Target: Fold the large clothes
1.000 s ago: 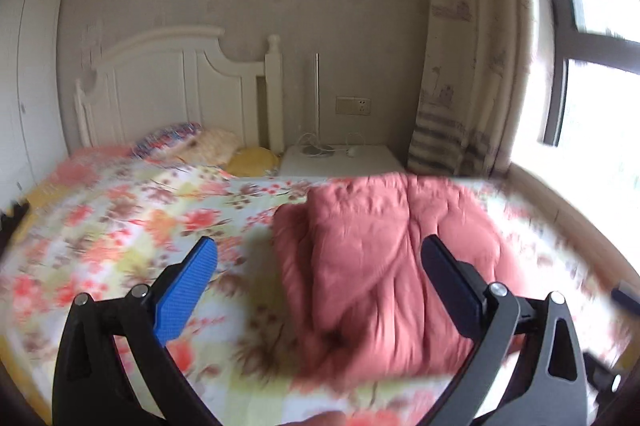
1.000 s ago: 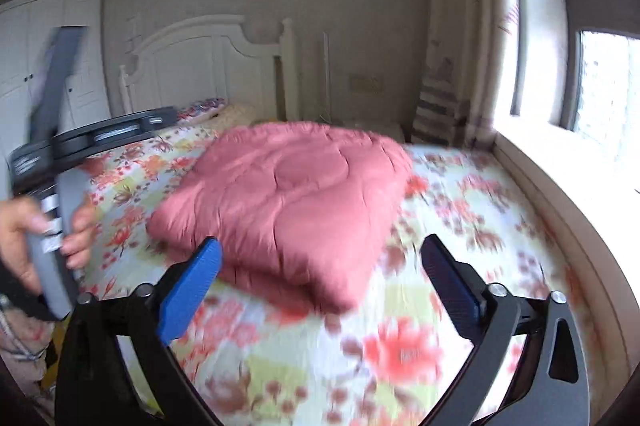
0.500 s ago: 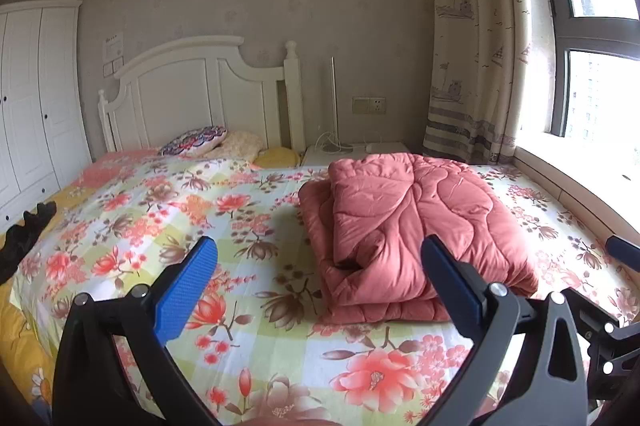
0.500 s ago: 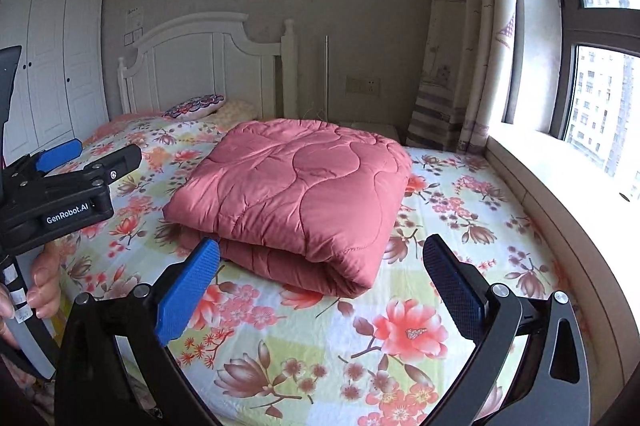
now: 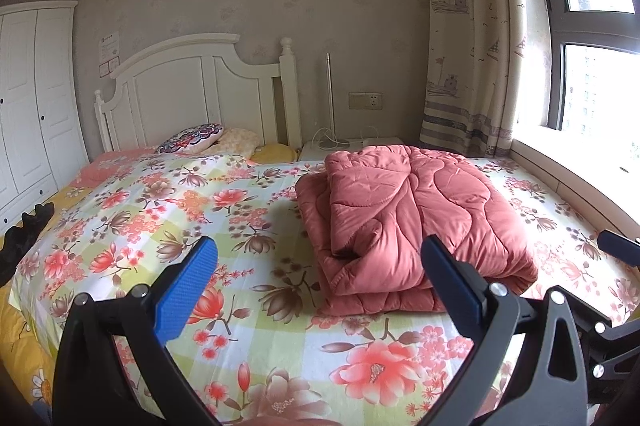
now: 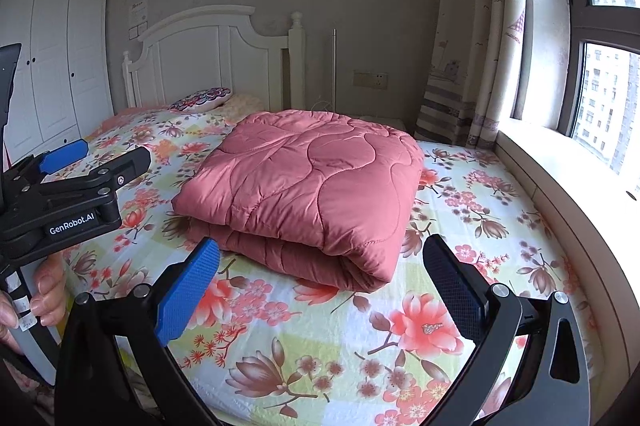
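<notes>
A salmon-pink quilted comforter (image 5: 404,214) lies folded in a thick stack on the floral bed sheet (image 5: 168,210); it also shows in the right wrist view (image 6: 308,186). My left gripper (image 5: 320,268) is open and empty, held above the bed short of the comforter's near edge. My right gripper (image 6: 322,268) is open and empty, also short of the fold's near edge. The left gripper's body (image 6: 68,194) shows at the left of the right wrist view, held by a hand.
A white headboard (image 5: 200,94) and pillows (image 5: 192,142) stand at the far end. A white wardrobe (image 5: 32,98) is at the left. A window ledge (image 6: 560,170) and curtain (image 6: 472,46) run along the right. A dark item (image 5: 24,238) lies on the bed's left edge.
Both grippers have drawn back and steadied; the view went from blurred to sharp. The comforter lies still and folded.
</notes>
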`<state>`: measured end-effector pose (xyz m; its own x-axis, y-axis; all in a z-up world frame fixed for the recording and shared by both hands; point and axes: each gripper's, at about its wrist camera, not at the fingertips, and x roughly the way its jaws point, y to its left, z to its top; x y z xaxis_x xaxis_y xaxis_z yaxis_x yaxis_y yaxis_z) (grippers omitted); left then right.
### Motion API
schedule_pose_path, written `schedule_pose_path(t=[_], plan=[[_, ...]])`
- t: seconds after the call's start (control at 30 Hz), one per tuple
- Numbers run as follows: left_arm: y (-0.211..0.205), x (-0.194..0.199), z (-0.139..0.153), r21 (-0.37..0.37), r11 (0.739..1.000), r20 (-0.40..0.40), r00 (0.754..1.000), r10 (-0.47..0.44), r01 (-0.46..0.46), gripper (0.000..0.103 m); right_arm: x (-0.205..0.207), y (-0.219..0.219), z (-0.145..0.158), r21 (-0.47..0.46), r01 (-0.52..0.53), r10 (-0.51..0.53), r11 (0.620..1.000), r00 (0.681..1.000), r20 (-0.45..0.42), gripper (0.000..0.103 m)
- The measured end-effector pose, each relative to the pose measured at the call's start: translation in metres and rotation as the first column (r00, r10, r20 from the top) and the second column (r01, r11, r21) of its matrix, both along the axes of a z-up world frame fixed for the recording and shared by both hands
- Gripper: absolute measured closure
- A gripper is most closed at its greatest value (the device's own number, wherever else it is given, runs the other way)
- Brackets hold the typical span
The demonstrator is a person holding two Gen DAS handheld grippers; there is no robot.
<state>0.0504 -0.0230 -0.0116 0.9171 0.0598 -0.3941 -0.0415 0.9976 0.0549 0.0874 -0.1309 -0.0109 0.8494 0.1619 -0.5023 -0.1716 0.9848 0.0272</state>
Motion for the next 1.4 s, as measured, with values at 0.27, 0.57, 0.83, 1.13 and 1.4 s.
schedule_pose_path(t=[0.27,0.57,0.83,1.13,1.4], plan=[[0.0009,0.0017,-0.0029,-0.001,1.0,-0.011,1.0,0.003,-0.003,0.002,0.0007,-0.0012,-0.0032,0.01,0.005,-0.005,1.0,1.0,-0.01,0.005],[0.002,0.0018,-0.004,-0.002,1.0,-0.014,1.0,0.006,-0.006,0.002,0.0017,0.0008,-0.0046,0.013,0.004,-0.004,1.0,1.0,-0.015,0.005],[0.0019,0.0018,-0.004,-0.001,1.0,-0.015,1.0,0.005,-0.005,0.002,0.0026,0.0017,-0.0058,0.014,0.001,-0.001,1.0,1.0,-0.021,0.005],[0.0024,0.0021,-0.0051,-0.002,1.0,-0.016,1.0,0.005,-0.005,0.002,0.0029,0.0022,-0.0069,0.017,0.001,0.0,1.0,1.0,-0.025,0.005],[0.0034,0.0011,-0.0063,0.0,1.0,-0.016,1.0,0.006,-0.006,0.002,0.0028,-0.0009,-0.0073,0.033,0.009,-0.008,0.999,1.0,-0.027,0.005]])
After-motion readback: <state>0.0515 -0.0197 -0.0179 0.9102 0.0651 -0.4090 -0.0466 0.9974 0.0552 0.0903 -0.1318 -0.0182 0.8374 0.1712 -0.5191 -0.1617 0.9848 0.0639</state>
